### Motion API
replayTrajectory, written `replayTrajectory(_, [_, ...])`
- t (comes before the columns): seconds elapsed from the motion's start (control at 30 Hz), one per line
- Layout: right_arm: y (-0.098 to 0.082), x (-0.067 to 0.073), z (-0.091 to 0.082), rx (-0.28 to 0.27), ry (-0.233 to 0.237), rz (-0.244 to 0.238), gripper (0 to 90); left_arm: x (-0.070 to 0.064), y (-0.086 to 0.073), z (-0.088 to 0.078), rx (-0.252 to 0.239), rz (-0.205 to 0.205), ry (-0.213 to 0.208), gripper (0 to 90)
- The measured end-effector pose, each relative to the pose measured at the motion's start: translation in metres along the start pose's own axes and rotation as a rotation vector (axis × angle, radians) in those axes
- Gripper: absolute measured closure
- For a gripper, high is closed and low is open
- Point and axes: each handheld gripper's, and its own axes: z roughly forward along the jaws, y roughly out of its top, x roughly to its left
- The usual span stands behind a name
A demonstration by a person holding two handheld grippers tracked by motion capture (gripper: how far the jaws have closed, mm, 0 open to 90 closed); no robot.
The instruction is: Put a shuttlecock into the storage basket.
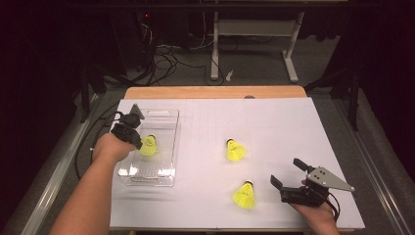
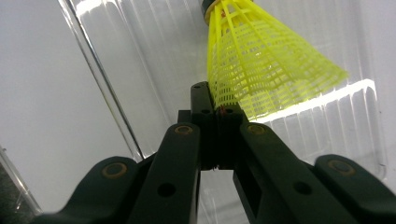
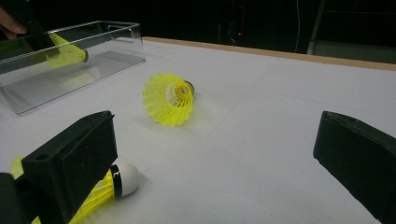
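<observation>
Nearest us, our right gripper (image 1: 285, 172) sits by the table's (image 1: 274, 117) front right corner, jaws wide apart around nothing, a yellow mesh plastic shuttlecock (image 1: 244, 195) just beside it. Further back, over the clear plastic tray (image 1: 166, 174) near the left edge, our left gripper (image 2: 215, 109) is clamped on another yellow shuttlecock's skirt (image 2: 261, 65).

A clear plastic rectangular tray (image 1: 169, 147) sits near the table's (image 1: 293, 127) left edge, with one yellow mesh shuttlecock (image 1: 148, 146) over its left half. A second yellow mesh shuttlecock (image 1: 236, 151) lies at the table's middle. A third yellow mesh shuttlecock (image 1: 244, 195) lies nearer the front edge, just right of centre.
</observation>
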Motion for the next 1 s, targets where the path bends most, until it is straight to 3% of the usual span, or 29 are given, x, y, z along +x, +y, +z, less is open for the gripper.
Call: replayTrajectory(1.0, [-0.0012,0.0012,0.0016,0.009,0.007,-0.001,0.2,0.0004,-0.0004,0.0041,-0.002,0.003,0.012,88.8])
